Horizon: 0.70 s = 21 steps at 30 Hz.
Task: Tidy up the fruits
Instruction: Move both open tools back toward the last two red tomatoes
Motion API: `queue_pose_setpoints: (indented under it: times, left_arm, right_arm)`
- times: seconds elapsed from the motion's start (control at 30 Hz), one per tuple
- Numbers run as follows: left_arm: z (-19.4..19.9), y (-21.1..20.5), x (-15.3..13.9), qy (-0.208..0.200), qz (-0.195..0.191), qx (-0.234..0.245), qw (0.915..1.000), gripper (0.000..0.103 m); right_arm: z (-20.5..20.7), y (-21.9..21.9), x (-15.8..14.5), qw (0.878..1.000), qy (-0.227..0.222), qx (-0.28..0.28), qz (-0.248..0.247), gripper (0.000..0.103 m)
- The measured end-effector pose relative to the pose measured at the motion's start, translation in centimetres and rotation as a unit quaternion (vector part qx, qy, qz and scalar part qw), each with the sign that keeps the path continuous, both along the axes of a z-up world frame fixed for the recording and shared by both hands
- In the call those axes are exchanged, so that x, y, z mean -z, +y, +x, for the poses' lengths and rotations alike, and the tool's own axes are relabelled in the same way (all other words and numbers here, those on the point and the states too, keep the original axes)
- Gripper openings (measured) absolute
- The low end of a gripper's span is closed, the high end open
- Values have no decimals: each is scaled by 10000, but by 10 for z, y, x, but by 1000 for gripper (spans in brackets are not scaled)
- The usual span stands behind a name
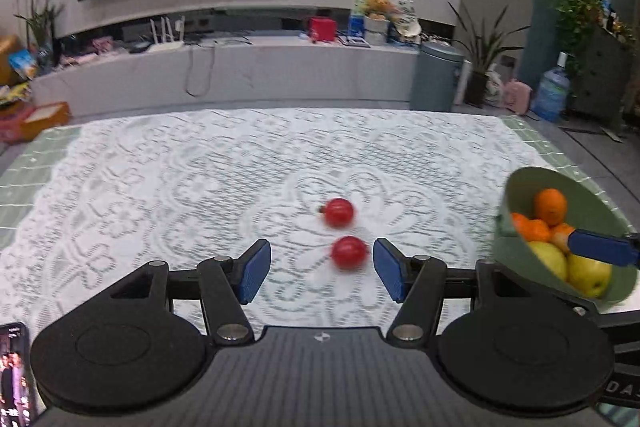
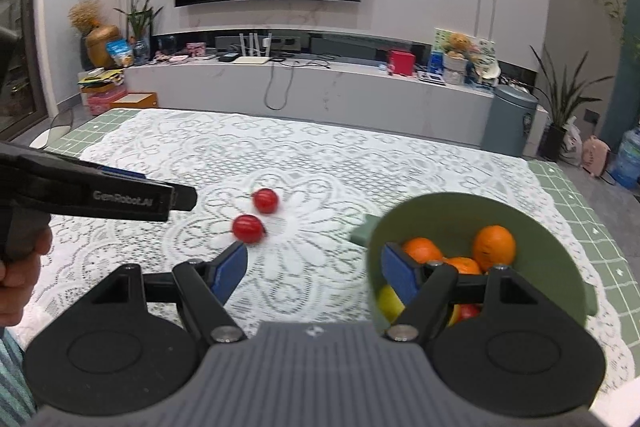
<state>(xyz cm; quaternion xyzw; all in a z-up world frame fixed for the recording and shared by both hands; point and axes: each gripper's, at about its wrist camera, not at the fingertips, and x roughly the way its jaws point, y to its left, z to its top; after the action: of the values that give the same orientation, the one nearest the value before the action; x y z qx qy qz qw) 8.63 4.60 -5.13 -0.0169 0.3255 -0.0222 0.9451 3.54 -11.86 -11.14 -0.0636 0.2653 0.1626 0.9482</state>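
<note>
Where lace spreads, green bowl [image 2: 552, 227], oranges [image 2: 494, 247], apples [image 1: 548, 261]

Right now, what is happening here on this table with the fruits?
A person holds a two-finger gripper in each hand over a table with a white lace cloth. The left gripper is open, with the nearer of two small red fruits lying between its fingers but not pressed. The other red fruit lies just beyond. The right gripper is open too, one finger reaching into a green bowl that holds oranges and yellow fruits. Nothing is gripped yet.
</note>
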Motion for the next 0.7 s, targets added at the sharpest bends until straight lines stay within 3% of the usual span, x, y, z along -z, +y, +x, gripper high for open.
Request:
queue_pose_setpoints:
  times: [0.23, 0.53, 0.63, 0.7]
  left_arm:
    - [-4, 12, 2, -414, 300, -339, 9981, 69]
    - [7, 26, 11, -275, 403, -523, 9974, 69]
    - [11, 34, 15, -230, 196, -575, 9979, 70]
    - [15, 41, 18, -108, -132, -513, 9985, 70]
  right_arm:
    - [9, 22, 7, 9991, 113, -417, -21, 72]
    - [33, 46, 21, 9968, 386, -701, -20, 71]
    - [43, 50, 28, 9961, 504, -725, -40, 68]
    - [49, 54, 32, 9958, 554, -729, -88, 59]
